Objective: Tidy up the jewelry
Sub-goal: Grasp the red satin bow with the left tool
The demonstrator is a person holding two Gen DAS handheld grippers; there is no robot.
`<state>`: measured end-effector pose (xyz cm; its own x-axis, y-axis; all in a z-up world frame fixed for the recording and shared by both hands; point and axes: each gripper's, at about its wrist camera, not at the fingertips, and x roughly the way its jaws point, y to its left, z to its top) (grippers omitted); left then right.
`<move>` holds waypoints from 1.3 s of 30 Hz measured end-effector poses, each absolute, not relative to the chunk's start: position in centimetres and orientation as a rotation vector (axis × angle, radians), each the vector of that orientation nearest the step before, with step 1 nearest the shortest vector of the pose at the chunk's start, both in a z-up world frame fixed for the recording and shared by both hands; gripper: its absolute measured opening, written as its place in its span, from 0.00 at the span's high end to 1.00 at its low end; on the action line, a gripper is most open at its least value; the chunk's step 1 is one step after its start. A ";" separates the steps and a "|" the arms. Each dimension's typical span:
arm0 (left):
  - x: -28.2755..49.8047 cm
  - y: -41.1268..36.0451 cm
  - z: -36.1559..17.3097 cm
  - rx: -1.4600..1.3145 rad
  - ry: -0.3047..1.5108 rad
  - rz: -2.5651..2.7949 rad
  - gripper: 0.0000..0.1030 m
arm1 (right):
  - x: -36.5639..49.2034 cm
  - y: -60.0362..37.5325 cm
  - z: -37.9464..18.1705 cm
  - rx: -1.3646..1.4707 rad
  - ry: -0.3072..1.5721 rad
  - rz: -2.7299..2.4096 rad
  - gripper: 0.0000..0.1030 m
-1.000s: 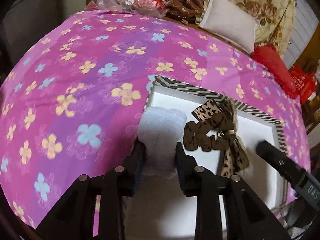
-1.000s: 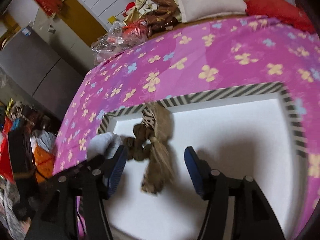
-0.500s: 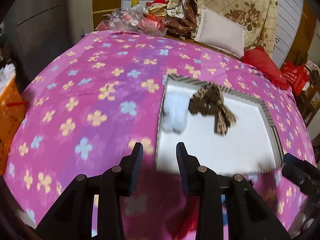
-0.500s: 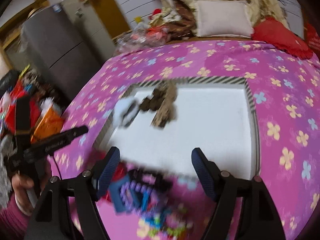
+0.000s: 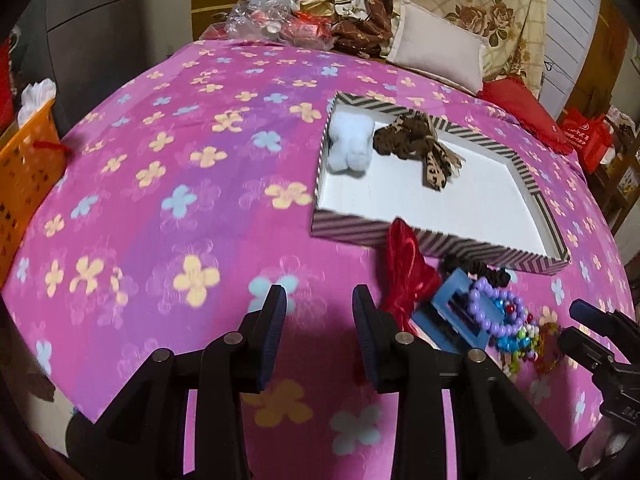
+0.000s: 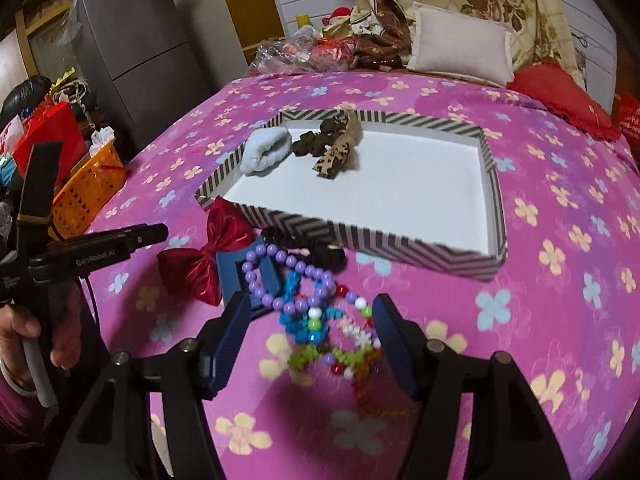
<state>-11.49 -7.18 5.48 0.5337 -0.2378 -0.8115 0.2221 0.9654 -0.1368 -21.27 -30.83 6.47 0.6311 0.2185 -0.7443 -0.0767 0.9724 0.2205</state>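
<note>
A striped tray (image 5: 436, 236) (image 6: 376, 236) with a white floor lies on the pink flowered bedspread. In it lie a pale blue fluffy scrunchie (image 5: 350, 148) (image 6: 264, 152) and a brown leopard-print scrunchie (image 5: 416, 146) (image 6: 334, 146). In front of the tray lie a red bow (image 5: 406, 270) (image 6: 208, 254), a blue clip (image 5: 456, 316) (image 6: 240, 276), a black scrunchie (image 6: 320, 250), a purple bead bracelet (image 5: 494, 312) (image 6: 280, 280) and several coloured bead bracelets (image 6: 332, 336). My left gripper (image 5: 319, 304) is open and empty left of the bow. My right gripper (image 6: 310, 318) is open above the bracelets.
An orange basket (image 5: 28, 168) (image 6: 86, 188) stands off the bed's left side. Pillows (image 5: 436, 54) and cluttered bags (image 5: 280, 28) lie at the far end. A grey fridge (image 6: 136, 44) stands beyond the bed.
My left gripper let go of the pale blue scrunchie in the tray and drew back. Both grippers pulled back toward the near edge, bringing the loose jewelry pile into view.
</note>
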 end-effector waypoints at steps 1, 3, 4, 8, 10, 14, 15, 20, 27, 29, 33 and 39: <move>-11.7 -7.2 5.4 -0.023 0.976 -0.278 0.71 | -21.4 -30.9 6.5 0.179 0.871 0.170 0.38; -12.0 -7.3 5.2 -0.032 0.981 -0.281 0.71 | -21.8 -31.1 6.4 0.196 0.865 0.165 0.39; -12.3 -7.4 5.1 -0.032 0.981 -0.282 0.71 | -21.8 -31.1 6.4 0.200 0.865 0.163 0.39; -12.8 -7.8 5.1 -0.013 0.972 -0.284 0.71 | -22.1 -31.0 6.3 0.202 0.865 0.154 0.39; -12.9 -8.0 5.3 -0.008 0.968 -0.286 0.71 | -22.2 -30.9 6.2 0.200 0.866 0.155 0.39; -13.2 -8.2 5.6 0.001 0.953 -0.285 0.71 | -22.2 -30.8 6.3 0.199 0.860 0.150 0.39; -13.3 -8.3 5.7 0.009 0.949 -0.287 0.71 | -22.2 -30.8 6.4 0.201 0.858 0.150 0.39; -13.4 -8.7 5.6 0.029 0.948 -0.298 0.71 | -22.0 -30.6 6.5 0.206 0.860 0.157 0.39; -13.1 -8.6 5.2 0.023 0.963 -0.298 0.71 | -21.7 -30.7 6.3 0.219 0.867 0.156 0.39; -13.0 -8.6 5.1 0.020 0.966 -0.300 0.71 | -21.6 -30.7 6.3 0.221 0.868 0.154 0.39; -12.7 -8.5 4.7 -0.007 0.986 -0.338 0.71 | -21.3 -30.6 6.2 0.222 0.874 0.152 0.39; -12.3 -8.9 3.8 -0.007 1.022 -0.393 0.71 | -20.7 -30.3 5.8 0.223 0.885 0.160 0.39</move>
